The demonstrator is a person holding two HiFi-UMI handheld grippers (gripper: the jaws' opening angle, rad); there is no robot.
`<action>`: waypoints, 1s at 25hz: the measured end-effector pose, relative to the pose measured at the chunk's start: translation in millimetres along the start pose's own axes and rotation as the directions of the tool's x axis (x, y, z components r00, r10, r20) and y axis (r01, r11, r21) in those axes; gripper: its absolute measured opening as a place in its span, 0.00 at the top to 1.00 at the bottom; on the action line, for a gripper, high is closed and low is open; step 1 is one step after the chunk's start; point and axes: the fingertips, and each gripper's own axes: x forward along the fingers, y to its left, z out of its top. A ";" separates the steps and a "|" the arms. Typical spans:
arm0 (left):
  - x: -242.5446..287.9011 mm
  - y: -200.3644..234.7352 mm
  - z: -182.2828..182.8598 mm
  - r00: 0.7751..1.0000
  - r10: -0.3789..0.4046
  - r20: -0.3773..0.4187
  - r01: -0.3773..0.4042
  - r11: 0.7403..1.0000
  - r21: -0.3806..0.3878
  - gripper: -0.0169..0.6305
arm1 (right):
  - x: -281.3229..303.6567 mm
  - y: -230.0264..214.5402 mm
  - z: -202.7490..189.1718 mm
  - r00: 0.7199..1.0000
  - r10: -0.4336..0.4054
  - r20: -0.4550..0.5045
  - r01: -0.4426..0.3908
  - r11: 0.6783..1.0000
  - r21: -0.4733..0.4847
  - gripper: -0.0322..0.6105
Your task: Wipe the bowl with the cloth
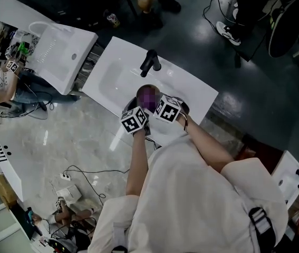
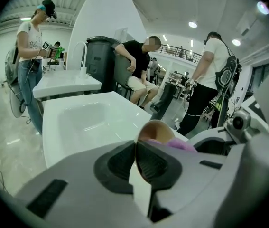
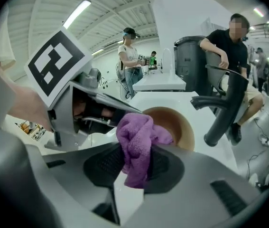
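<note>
A brown bowl is held up over the white sink counter, with a purple cloth inside it. My left gripper is shut on the bowl's rim, the thin edge pinched between its pads. My right gripper is shut on the purple cloth, which bunches up against the inside of the bowl. In the head view the two marker cubes, left gripper and right gripper, sit side by side just below the bowl and hide the jaws.
A black faucet stands behind the bowl, close on the right in the right gripper view. A sink basin lies ahead to the left. Another white sink unit stands farther left. People stand and sit around.
</note>
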 end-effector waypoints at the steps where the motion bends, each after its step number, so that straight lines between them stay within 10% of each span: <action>1: -0.9 -1.8 -1.4 1.000 -0.009 -0.004 0.009 1.000 0.005 0.94 | -0.1 -1.0 0.6 1.000 0.002 0.006 -0.002 1.000 0.006 0.79; 15: 6.4 -40.9 -14.5 0.994 -0.087 -0.061 0.095 0.984 0.152 0.94 | -18.1 -63.7 -8.1 0.953 -0.304 0.016 0.303 0.952 0.026 0.78; 25: 0.4 -28.7 -12.1 0.997 -0.057 -0.050 0.063 0.989 0.137 0.94 | -14.4 -61.5 -30.9 0.942 -0.312 -0.124 0.305 0.950 -0.074 0.78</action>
